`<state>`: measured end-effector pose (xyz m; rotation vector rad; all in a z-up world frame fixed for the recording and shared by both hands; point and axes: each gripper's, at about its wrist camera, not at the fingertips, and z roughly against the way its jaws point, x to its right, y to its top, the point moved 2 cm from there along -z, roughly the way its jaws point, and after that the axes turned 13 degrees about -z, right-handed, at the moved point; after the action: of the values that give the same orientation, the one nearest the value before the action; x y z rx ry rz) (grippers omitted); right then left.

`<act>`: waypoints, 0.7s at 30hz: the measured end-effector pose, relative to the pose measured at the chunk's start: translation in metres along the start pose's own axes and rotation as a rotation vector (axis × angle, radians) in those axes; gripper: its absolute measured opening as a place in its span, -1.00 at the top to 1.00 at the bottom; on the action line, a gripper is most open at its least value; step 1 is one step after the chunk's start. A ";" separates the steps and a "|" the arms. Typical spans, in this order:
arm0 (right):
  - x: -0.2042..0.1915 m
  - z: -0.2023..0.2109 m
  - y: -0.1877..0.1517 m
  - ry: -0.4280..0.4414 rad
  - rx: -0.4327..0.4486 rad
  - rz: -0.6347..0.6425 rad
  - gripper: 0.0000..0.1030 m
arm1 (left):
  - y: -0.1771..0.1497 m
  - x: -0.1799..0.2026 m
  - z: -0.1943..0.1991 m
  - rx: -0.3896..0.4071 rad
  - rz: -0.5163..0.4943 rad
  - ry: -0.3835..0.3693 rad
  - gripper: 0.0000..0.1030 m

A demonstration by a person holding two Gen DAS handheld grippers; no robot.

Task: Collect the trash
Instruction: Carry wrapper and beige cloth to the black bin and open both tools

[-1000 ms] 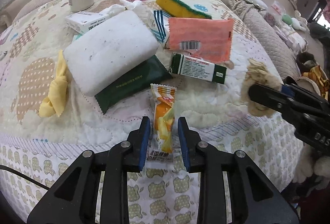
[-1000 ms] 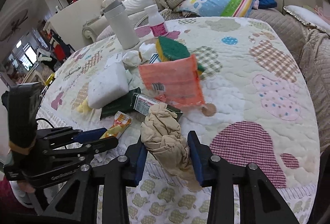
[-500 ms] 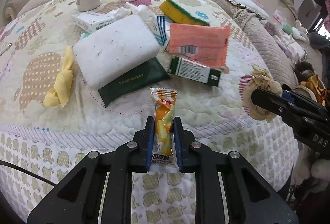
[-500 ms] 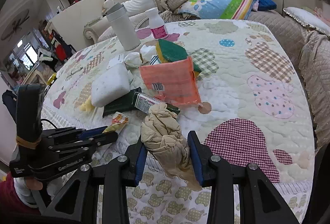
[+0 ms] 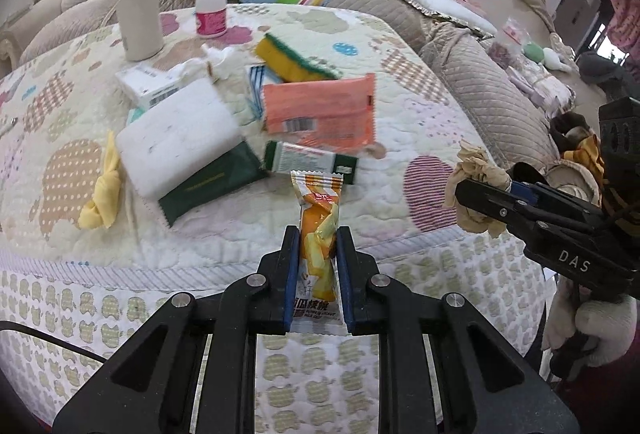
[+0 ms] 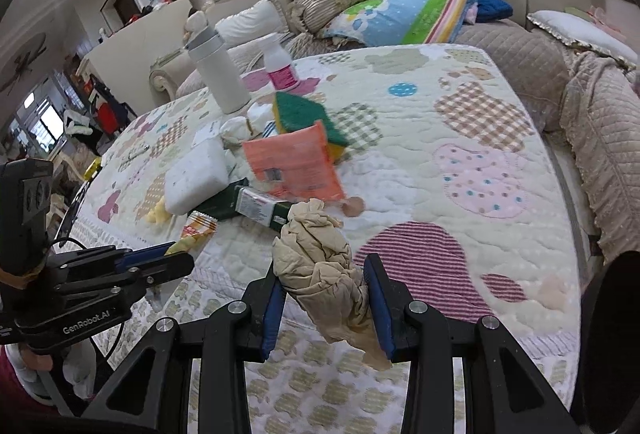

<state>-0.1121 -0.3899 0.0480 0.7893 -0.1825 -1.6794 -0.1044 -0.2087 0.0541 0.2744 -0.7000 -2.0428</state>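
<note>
Left tongs (image 5: 317, 234) grip an orange snack packet (image 5: 319, 234) lengthwise along the fingers; right tongs (image 6: 326, 284) clamp a crumpled beige rag (image 6: 320, 266), both clear of the table (image 6: 460, 122).

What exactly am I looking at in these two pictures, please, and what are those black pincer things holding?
There is no robot: a person holds a hand-held claw in each hand, each with a camera looking along its fingers. The left claw is shut on an orange snack wrapper. The right claw grips a crumpled beige glove. Each claw also shows at the edge of the other's picture. On the quilted table lie a white sponge, an orange packet, a green box, a scouring sponge and a white flask.
</note>
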 end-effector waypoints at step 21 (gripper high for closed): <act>0.097 0.073 -0.002 -0.104 0.127 -0.162 0.28 | 0.049 0.091 -0.016 0.020 -0.120 -0.142 0.70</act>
<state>-0.1626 -0.4998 0.0636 0.8292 -0.3075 -1.8778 -0.1121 -0.3109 0.0771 0.1880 -0.8085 -2.1861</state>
